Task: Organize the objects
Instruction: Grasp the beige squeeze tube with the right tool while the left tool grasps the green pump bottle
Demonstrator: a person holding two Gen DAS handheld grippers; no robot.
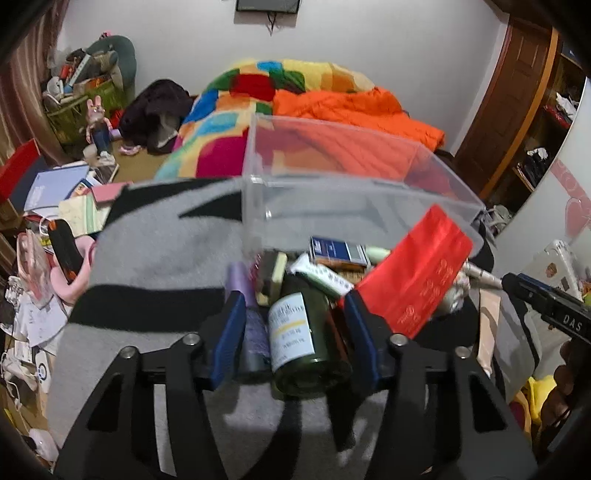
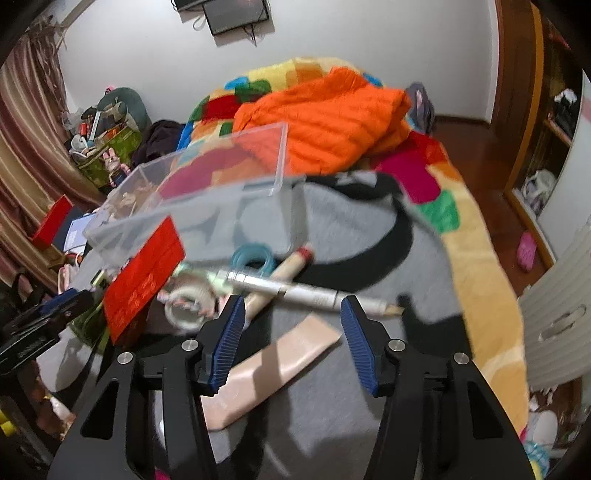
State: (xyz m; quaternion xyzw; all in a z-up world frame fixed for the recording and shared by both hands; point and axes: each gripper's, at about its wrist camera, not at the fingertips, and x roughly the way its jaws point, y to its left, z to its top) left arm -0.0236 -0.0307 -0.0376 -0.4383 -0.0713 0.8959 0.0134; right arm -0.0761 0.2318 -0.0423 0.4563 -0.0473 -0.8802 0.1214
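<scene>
Left gripper jaws apart around dark glass bottle on grey blanket; red packet and clear bin crowd beyond. Right gripper parted, empty, near silver pen.

Bed cover: patchwork blanket in bright blocks, spread wide.
On top: orange quilt bunched up, dark garment beside it.
Wall: screen mounted high.
Left side: striped curtain, green basket crammed full.
Right side: wooden door.
</scene>
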